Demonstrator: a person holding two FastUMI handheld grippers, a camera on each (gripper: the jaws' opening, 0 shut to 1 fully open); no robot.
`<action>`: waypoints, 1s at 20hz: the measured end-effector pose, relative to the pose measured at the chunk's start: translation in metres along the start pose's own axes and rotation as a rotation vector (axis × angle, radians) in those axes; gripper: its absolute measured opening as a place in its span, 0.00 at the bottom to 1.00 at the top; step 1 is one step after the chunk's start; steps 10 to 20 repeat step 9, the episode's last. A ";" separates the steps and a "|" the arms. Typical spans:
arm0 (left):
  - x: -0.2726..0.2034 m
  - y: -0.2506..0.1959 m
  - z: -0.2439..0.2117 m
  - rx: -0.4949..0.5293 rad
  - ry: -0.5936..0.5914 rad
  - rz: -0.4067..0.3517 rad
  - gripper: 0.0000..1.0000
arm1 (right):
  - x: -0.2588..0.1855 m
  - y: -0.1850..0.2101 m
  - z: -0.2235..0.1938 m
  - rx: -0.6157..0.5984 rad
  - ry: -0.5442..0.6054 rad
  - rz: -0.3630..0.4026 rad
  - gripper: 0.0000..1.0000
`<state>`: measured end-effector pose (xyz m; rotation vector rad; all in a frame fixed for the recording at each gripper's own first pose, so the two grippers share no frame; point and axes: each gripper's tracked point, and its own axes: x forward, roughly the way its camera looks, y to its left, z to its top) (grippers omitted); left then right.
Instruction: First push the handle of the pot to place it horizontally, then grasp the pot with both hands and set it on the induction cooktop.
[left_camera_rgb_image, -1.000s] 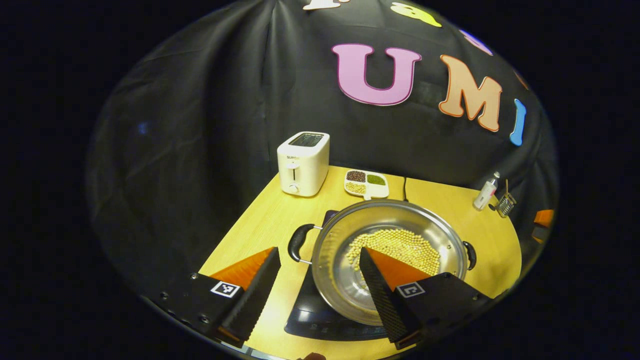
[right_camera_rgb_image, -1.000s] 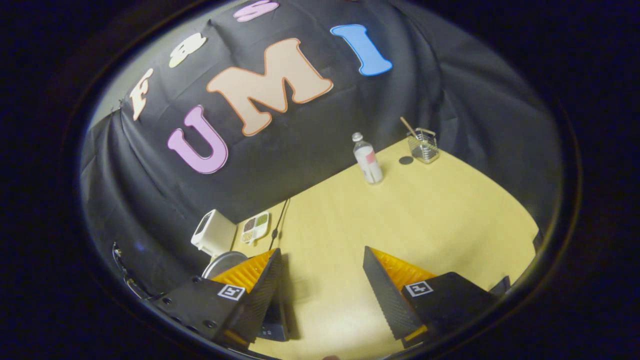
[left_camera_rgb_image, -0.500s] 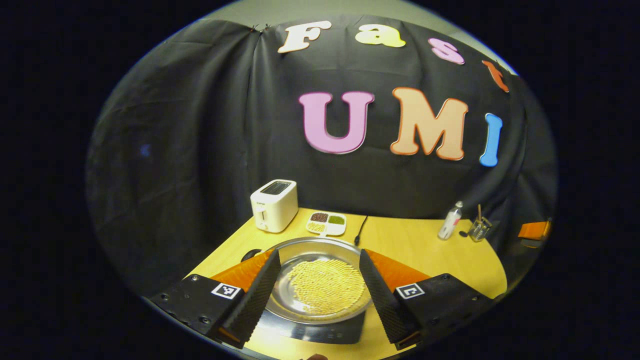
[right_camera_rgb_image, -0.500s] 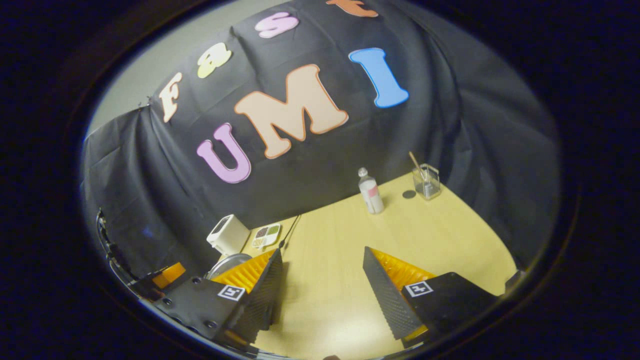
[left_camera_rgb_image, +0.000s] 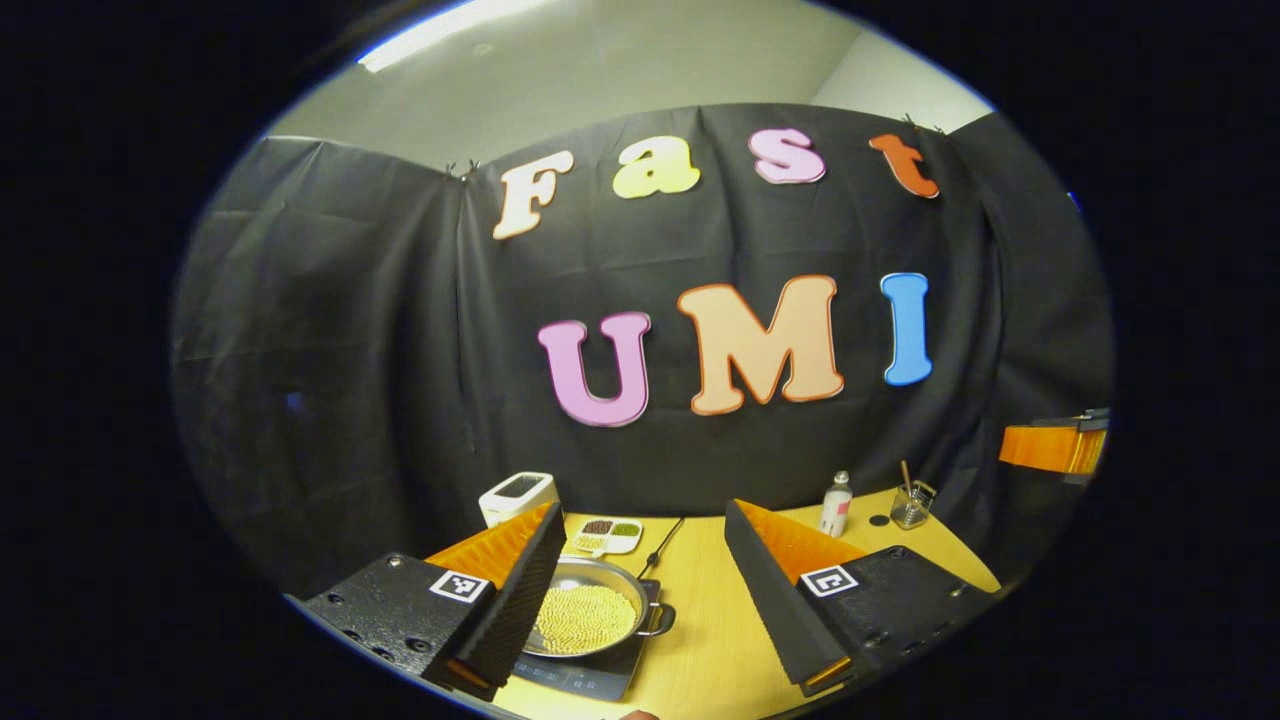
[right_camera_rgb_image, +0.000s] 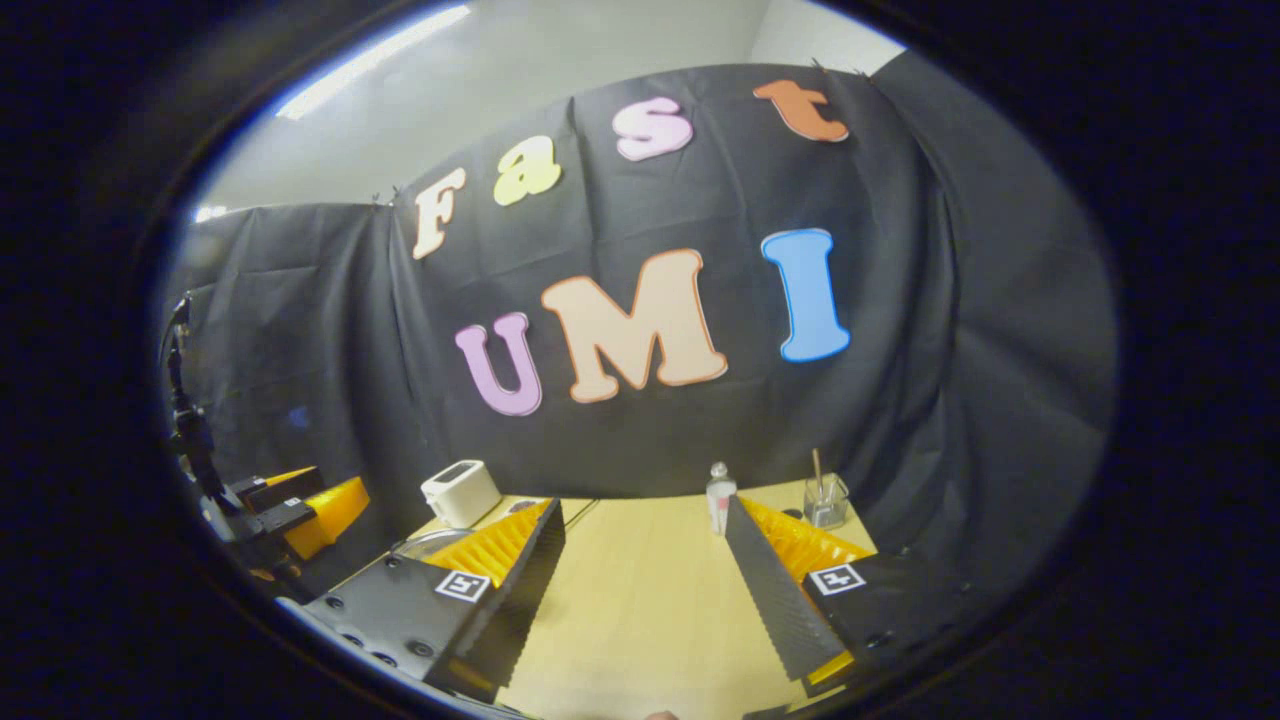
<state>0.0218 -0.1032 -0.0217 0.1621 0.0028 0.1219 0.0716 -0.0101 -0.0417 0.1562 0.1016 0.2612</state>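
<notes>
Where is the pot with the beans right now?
In the left gripper view the pot sits on the black cooktop at the table's near left, in front of the toaster and the little bean dish.

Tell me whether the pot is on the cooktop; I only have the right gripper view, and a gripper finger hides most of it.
Observer: Yes. In the left gripper view the pot sits on the induction cooktop.
Operator: Is the left gripper holding it?
Observer: No. The left gripper is open, nothing between its fingers, back from the pot.
Operator: Anything spilled?
Observer: None visible; the yellow beans lie inside the pot.
</notes>
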 end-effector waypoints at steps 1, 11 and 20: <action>-0.003 -0.003 0.007 -0.008 -0.025 0.007 0.97 | -0.006 -0.003 0.005 -0.003 -0.018 0.004 0.92; -0.016 -0.031 0.013 -0.034 -0.044 -0.016 1.00 | -0.027 -0.036 0.010 0.033 -0.063 0.012 0.92; -0.016 -0.031 0.013 -0.034 -0.044 -0.016 1.00 | -0.027 -0.036 0.010 0.033 -0.063 0.012 0.92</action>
